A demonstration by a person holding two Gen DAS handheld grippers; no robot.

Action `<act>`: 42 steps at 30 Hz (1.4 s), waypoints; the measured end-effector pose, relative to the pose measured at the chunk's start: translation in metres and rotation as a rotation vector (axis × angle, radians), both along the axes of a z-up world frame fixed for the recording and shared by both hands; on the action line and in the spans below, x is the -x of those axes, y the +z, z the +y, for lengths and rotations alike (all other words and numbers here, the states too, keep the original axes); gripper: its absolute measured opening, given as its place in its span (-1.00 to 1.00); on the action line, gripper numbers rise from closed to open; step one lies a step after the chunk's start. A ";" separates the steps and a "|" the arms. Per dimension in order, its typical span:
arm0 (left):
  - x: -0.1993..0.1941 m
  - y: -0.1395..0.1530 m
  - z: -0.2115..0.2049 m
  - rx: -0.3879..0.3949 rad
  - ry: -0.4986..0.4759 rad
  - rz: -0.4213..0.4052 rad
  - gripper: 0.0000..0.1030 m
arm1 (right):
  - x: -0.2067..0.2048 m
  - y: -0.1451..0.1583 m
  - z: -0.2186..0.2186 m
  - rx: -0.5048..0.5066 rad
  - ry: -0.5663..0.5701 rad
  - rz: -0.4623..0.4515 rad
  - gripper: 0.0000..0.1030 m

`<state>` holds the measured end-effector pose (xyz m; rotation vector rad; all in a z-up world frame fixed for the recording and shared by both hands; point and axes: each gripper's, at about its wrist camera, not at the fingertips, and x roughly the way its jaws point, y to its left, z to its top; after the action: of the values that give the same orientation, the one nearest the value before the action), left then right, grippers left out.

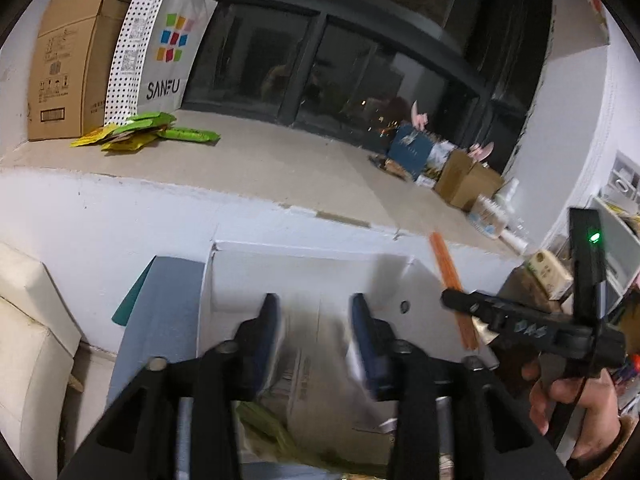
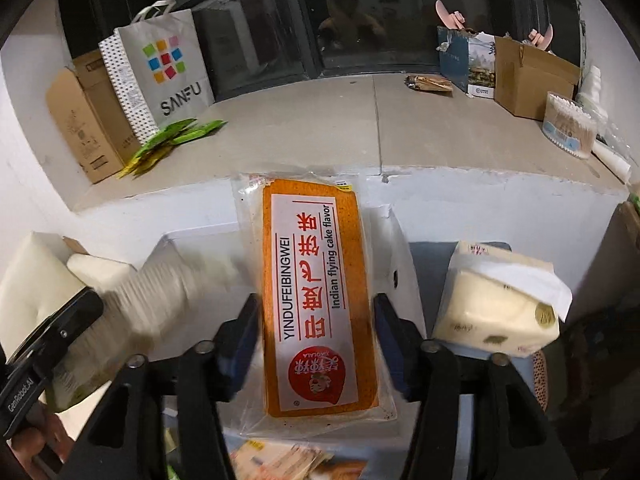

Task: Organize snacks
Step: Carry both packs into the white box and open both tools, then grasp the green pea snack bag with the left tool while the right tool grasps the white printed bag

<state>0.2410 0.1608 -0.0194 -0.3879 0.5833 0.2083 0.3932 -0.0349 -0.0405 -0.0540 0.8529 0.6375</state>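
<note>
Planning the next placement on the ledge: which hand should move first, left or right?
Right. The right gripper already holds the orange cake packet between its fingers, facing the ledge. The left gripper is open and holds nothing, over the white box.

A white SANFU shopping bag (image 2: 160,68) stands on the stone window ledge (image 2: 360,128). Touching its left side is a brown cardboard box (image 2: 86,120). Well to its right sit an open carton (image 2: 528,76) and a tub of cotton swabs (image 2: 568,124).
</note>
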 end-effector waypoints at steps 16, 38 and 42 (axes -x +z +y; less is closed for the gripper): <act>0.057 0.025 0.004 -0.082 -0.028 -0.004 0.99 | 0.067 0.034 -0.028 -0.017 0.094 -0.136 1.00; 0.263 -0.025 -0.065 -0.111 -0.051 0.011 0.99 | 0.263 -0.025 -0.163 -0.118 0.025 -0.135 1.00; 0.267 -0.047 -0.063 -0.162 -0.021 0.088 0.99 | 0.271 -0.028 -0.167 -0.117 0.037 -0.134 1.00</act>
<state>-0.0257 0.0980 -0.0662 -0.2165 0.6522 0.2518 0.1225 -0.2016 -0.0685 -0.0070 0.6856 0.7096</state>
